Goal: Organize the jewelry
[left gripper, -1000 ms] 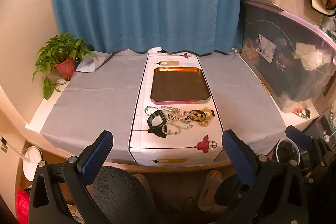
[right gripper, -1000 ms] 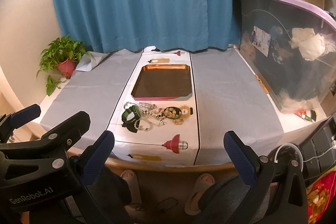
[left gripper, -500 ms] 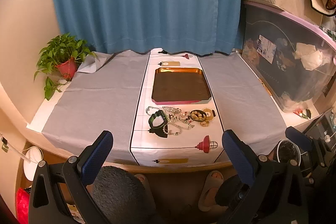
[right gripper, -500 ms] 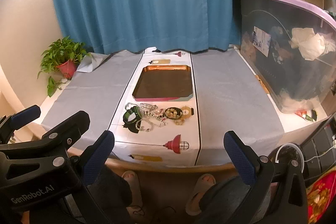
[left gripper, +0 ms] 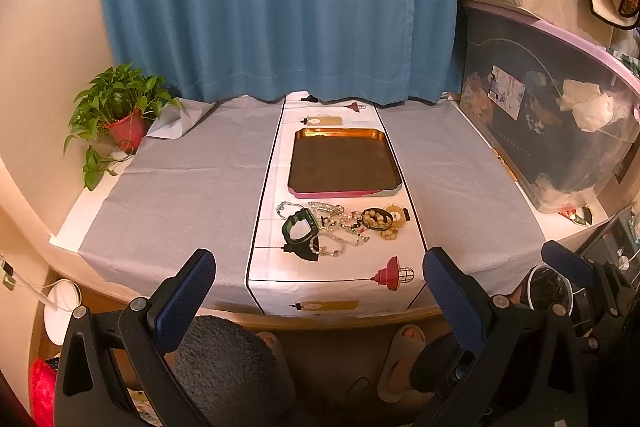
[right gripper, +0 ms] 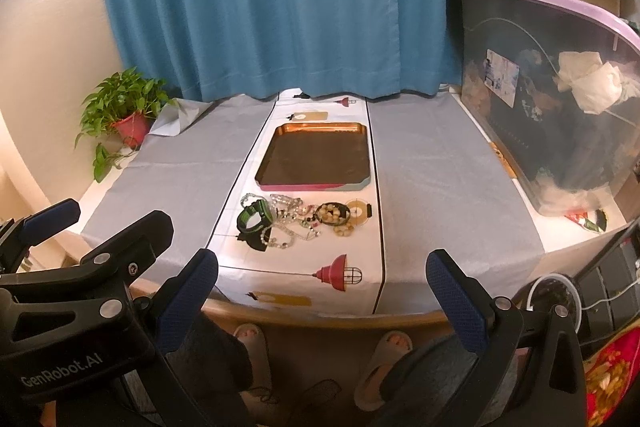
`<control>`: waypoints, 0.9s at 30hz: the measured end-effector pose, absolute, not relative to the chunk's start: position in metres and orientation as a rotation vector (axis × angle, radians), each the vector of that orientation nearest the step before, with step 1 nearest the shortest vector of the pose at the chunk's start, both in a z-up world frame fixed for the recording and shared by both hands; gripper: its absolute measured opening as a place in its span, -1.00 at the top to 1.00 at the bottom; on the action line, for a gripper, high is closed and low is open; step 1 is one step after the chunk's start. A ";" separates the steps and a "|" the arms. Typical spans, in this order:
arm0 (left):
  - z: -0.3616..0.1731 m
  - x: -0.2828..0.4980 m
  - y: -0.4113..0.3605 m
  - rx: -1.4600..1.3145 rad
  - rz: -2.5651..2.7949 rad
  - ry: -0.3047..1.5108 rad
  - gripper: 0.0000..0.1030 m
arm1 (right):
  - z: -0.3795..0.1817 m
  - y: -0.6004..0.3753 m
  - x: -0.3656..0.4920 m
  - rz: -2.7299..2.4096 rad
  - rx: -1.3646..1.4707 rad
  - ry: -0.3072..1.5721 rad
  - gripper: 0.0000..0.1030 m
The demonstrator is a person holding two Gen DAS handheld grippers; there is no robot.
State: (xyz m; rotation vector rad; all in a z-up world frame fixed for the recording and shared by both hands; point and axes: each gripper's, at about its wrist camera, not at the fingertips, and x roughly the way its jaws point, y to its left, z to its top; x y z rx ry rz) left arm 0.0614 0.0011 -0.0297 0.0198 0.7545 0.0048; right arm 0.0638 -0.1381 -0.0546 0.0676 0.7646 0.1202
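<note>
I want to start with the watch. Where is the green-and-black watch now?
The green-and-black watch lies at the left end of the tangled jewelry pile on the white table runner, just in front of the empty copper tray.

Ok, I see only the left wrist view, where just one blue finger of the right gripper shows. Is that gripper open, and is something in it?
Observer: The right gripper is open, its fingers wide apart, with nothing between them.
Operator: Is something low at its right side, outside my picture?
Observer: Yes, a red patterned cloth fills the lower right corner of the right wrist view.
Operator: Does my left gripper show there?
Observer: Yes, the left gripper shows from the side at lower left, with "GenRobot.AI" printed on its body.
</note>
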 end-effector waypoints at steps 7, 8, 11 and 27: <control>-0.035 0.061 0.002 0.024 0.011 0.758 -1.00 | -0.059 -0.139 0.067 0.135 0.066 0.776 -1.00; -0.036 0.061 0.001 0.025 0.012 0.760 -1.00 | -0.060 -0.139 0.067 0.138 0.066 0.778 -1.00; -0.040 0.065 0.001 0.025 0.013 0.768 -1.00 | -0.065 -0.140 0.071 0.138 0.062 0.783 -1.00; -0.127 0.117 0.038 -0.074 -0.071 0.858 -1.00 | -0.144 -0.140 0.117 0.114 0.019 0.776 -1.00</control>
